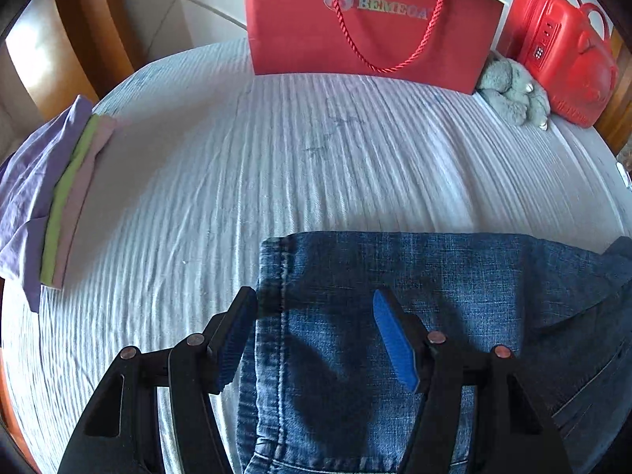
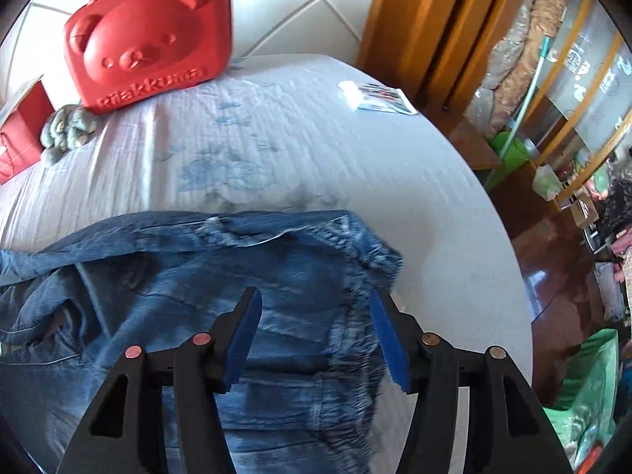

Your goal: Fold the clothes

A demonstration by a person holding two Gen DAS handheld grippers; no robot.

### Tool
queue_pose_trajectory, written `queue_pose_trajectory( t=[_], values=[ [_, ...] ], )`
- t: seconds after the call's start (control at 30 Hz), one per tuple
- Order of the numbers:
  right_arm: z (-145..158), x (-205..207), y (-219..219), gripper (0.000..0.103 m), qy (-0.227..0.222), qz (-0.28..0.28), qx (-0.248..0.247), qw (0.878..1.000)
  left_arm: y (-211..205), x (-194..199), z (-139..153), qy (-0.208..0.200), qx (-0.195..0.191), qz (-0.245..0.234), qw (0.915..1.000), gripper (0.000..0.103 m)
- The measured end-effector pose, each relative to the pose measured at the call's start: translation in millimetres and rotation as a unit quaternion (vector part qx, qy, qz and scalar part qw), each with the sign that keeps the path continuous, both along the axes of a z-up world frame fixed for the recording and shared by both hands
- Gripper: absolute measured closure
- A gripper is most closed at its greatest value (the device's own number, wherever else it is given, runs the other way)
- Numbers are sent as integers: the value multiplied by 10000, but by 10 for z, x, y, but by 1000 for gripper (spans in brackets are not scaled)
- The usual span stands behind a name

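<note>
blue denim jeans (image 1: 395, 276) lie folded – both tongs spread above.

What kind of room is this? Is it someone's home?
Most likely a bedroom in a home. The jeans lie on a bed under a pale ribbed bedspread, with a grey plush toy and a red bear-faced case at the far end, and a wooden glass-fronted cabinet alongside.
</note>
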State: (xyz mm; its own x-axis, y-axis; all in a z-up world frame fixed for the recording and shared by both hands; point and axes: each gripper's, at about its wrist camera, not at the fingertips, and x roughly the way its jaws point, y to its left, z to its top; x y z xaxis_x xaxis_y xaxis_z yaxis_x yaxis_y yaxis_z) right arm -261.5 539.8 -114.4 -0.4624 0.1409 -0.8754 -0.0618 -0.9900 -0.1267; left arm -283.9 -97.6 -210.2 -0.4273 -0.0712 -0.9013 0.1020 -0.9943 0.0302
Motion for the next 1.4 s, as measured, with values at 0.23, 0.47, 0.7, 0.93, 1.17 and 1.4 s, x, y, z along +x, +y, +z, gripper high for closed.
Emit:
queue_pose_trajectory(
  t=[0.23,0.47,0.7,0.93,1.17,1.4],
  values=[
    [-298,-362,425,39,-309,-117,17,9995,20,-43,-48,35,47,147,9999,37],
    [-645,-583,609,57,-643,-324,-389,9966,104,-44,17,182,-35,203,9996,97],
    [205,-347,129,98,734,49,711,9948,-237,-33,610,1083,-532,730,9900,99],
    [325,-977,-32,100,1064,278,406,9931,-799,-387,808,1161,-776,1365,9808,95],
    [108,-1290,-138,92,675,67,-230,9974,-722,-55,704,787,-274,997,9915,47],
    [118,-273,-217,66,578,235,-37,9980,-515,1196,712,406,137,676,9968,47]
  ],
)
